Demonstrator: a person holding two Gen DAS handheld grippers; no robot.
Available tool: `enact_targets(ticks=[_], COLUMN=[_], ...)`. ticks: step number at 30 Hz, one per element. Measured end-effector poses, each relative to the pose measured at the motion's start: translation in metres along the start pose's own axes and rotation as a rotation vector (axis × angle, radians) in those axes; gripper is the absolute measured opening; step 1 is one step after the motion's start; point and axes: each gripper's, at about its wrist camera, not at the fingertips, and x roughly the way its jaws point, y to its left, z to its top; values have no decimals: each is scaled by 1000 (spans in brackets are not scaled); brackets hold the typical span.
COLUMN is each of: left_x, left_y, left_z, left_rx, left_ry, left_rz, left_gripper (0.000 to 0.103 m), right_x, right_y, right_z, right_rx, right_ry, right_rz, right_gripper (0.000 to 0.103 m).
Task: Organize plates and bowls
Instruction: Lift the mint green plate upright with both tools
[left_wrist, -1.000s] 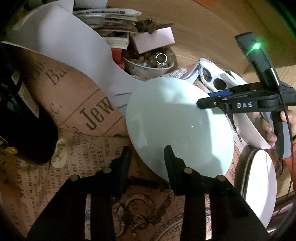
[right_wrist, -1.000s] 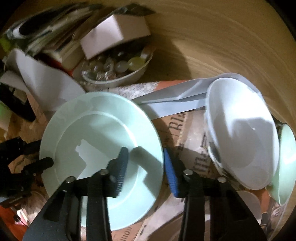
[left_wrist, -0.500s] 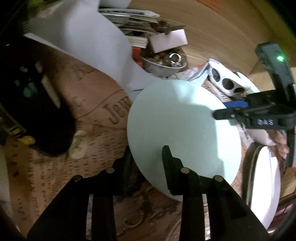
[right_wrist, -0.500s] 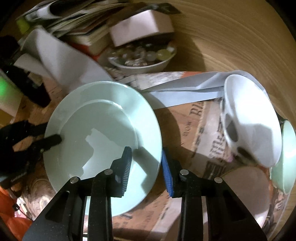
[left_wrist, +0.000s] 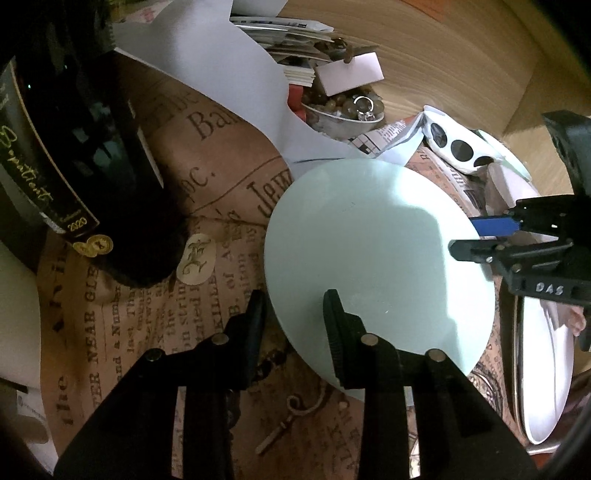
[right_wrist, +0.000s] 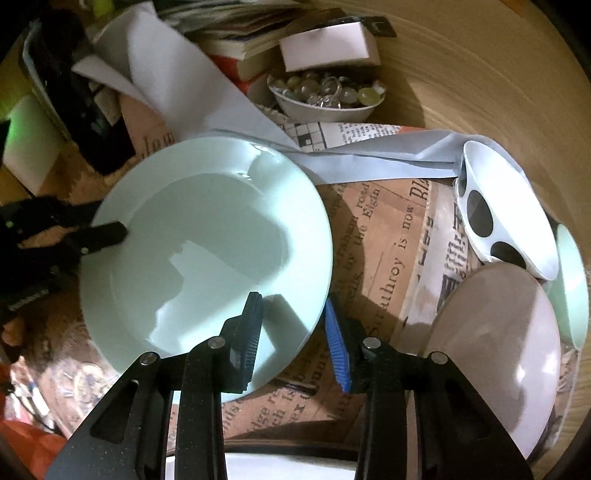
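A pale green plate (left_wrist: 369, 251) hangs tilted over newspaper-print paper, its glossy top turned toward the right wrist view (right_wrist: 207, 236). My left gripper (left_wrist: 293, 314) is shut on its near-left rim, one finger on each face. It shows as a black finger (right_wrist: 107, 234) on the plate's left rim in the right wrist view. My right gripper (right_wrist: 291, 325) straddles the opposite rim. Its jaws are opening, and the blue pad (right_wrist: 336, 343) stands just off the edge. From the left wrist view the right gripper (left_wrist: 480, 240) sits at the plate's right edge.
A white bowl with black dots (right_wrist: 491, 218) leans at the right, beside a grey bowl (right_wrist: 509, 350) and another pale green plate (right_wrist: 572, 288). A white plate (left_wrist: 543, 369) stands on edge. A bowl of beads (right_wrist: 325, 96), books, white paper sheets and a dark bottle (left_wrist: 74, 147) crowd the back and left.
Both grippers and the plate drifted across the paper. The left jaws narrowed onto the rim. The right jaws narrowed, then spread. The grey bowl came into the right wrist view.
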Motion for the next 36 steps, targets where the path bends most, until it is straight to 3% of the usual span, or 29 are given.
enact_targets(ticks=[8,11,15,22,36], left_x=[0,-1,-2,-15,-47], left_y=[-5,-6,-9,3,6], left_z=[-3,-6,-7,-10,-17], left_rx=[7,11,16,-41,-47], left_ry=[0,1,1,-27,-120], left_rz=[-28,-36,-38,-28,-2], left_gripper=[32,32,32,32,32], right_x=[12,15,13,-15,-48], right_y=[5,1,-9,-14,-13], right_z=[16,24,29,18,-7], right_rx=[-13,8,51,89,118], right_ry=[19,29,10,-49,-152], right_rz=[-15,16,48,97,143], right_gripper=[42,43,39,24,20])
